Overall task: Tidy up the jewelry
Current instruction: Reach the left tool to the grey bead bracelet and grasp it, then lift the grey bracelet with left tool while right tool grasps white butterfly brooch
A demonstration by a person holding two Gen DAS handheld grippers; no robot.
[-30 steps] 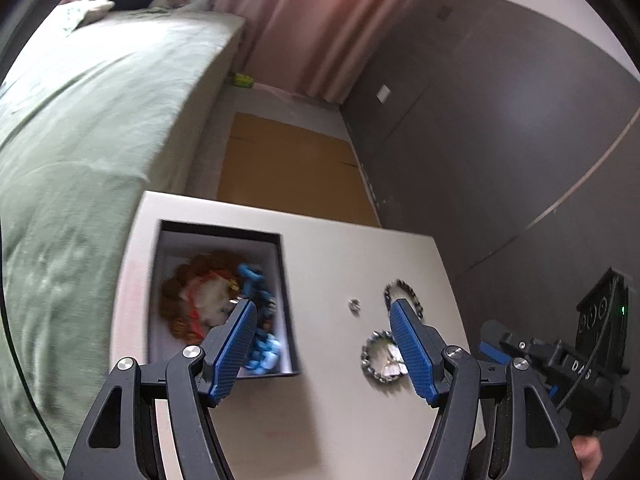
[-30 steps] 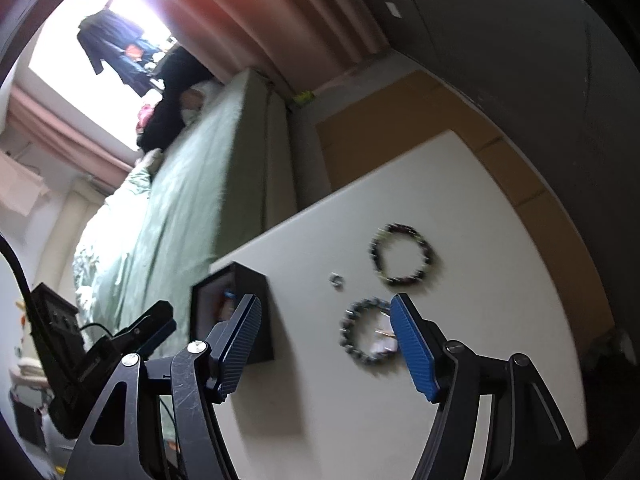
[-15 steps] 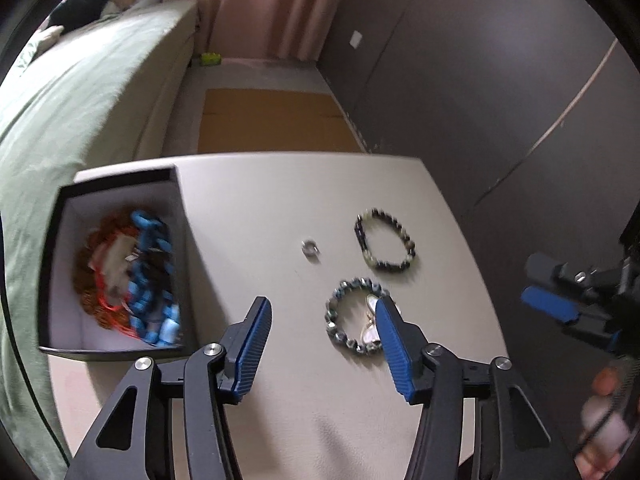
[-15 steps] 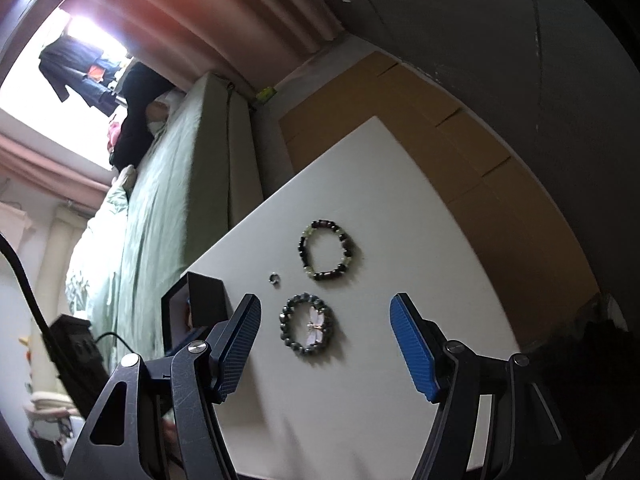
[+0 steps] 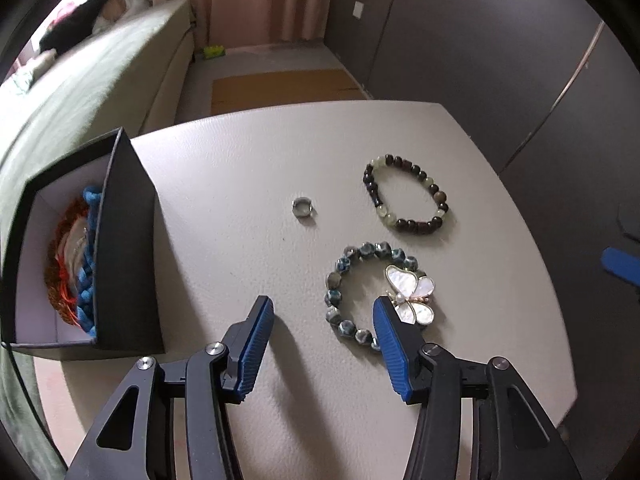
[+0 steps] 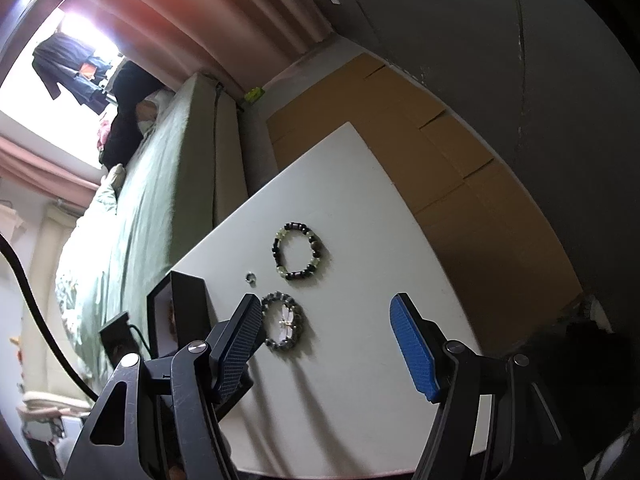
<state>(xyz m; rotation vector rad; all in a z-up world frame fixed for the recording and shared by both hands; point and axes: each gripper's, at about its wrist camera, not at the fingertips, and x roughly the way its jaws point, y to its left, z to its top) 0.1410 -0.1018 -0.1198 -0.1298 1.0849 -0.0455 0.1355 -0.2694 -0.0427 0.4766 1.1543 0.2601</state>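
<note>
On the pale table (image 5: 240, 160) lie a blue-grey bead bracelet (image 5: 333, 280) with a pearly butterfly charm (image 5: 412, 292), a dark and green bead bracelet (image 5: 416, 226) and a small silver ring (image 5: 302, 207). My left gripper (image 5: 322, 312) hovers open just over the butterfly bracelet's near side, one finger (image 5: 386, 332) covering its edge, pads pressing nothing. At the left stands a black box (image 5: 128, 240) holding blue and orange bracelets. My right gripper (image 6: 326, 302) is open and empty, higher up, with the butterfly bracelet (image 6: 286, 322), dark bracelet (image 6: 316, 254), ring (image 6: 251, 278) and box (image 6: 188, 304) below it.
A bed with a green cover (image 5: 80, 80) runs along the table's left side. Brown cardboard (image 5: 280, 84) lies on the floor beyond the table. Dark wall panels (image 5: 480, 60) stand to the right. The right gripper's blue finger (image 5: 620, 264) shows past the table's right edge.
My left gripper swung from over the black box rightward and down to the butterfly bracelet, and its jaws narrowed. The right gripper shifted a little over the table.
</note>
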